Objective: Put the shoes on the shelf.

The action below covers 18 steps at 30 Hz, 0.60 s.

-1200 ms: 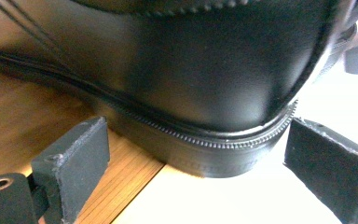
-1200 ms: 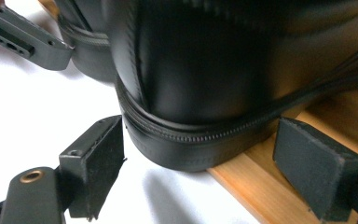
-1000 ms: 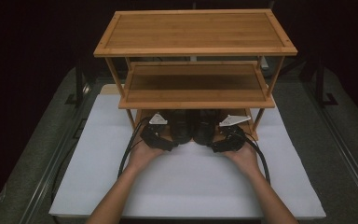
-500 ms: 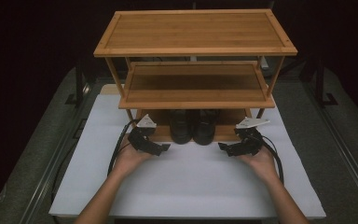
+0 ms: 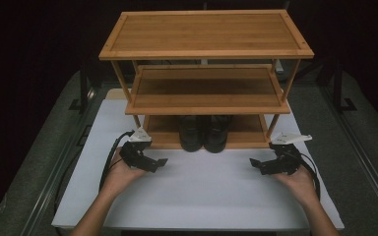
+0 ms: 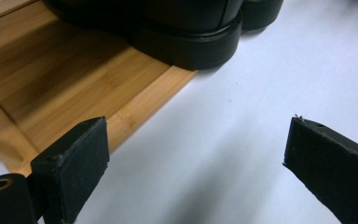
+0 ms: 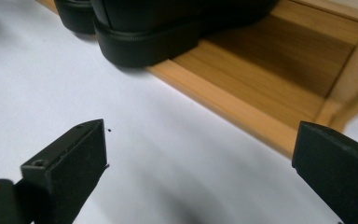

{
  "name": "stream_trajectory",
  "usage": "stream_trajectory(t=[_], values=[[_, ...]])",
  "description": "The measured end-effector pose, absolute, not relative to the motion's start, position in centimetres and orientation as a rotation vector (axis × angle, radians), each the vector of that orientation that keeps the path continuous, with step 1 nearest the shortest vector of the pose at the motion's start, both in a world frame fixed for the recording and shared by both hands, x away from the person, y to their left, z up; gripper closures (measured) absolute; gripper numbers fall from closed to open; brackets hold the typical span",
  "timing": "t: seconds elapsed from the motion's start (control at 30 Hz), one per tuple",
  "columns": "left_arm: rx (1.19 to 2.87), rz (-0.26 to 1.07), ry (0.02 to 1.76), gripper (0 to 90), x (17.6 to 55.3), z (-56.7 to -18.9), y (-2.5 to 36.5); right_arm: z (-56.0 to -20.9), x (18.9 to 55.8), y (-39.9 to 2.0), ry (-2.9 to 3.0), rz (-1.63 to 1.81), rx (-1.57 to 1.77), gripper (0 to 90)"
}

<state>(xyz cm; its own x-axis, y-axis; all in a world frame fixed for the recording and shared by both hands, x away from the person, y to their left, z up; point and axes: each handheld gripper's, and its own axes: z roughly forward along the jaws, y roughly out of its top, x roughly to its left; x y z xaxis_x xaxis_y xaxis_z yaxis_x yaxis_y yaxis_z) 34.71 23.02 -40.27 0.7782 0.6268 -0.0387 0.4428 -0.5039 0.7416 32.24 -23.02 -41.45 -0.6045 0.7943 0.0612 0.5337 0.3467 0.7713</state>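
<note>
Both claws, left claw and right claw, gape empty, flanking black shoes on the bottom shelf.

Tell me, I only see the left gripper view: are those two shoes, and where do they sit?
Observer: Two black shoes, side by side on the bottom shelf of a three-tier wooden rack.
Child: Anything on the other shelves?
Observer: No, the middle shelf and the top are bare.
Child: Where's the other gripper?
Observer: The right gripper is open over the white mat, right of the shoes.
</note>
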Motion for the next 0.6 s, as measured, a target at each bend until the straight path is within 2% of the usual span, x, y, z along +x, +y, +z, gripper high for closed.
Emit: stream_trajectory(t=[0.6], values=[[2.229,0.387,0.866,6.2,30.0,-41.2,28.2,-42.9,27.6,-26.4,2.275,1.082,1.208,2.9]])
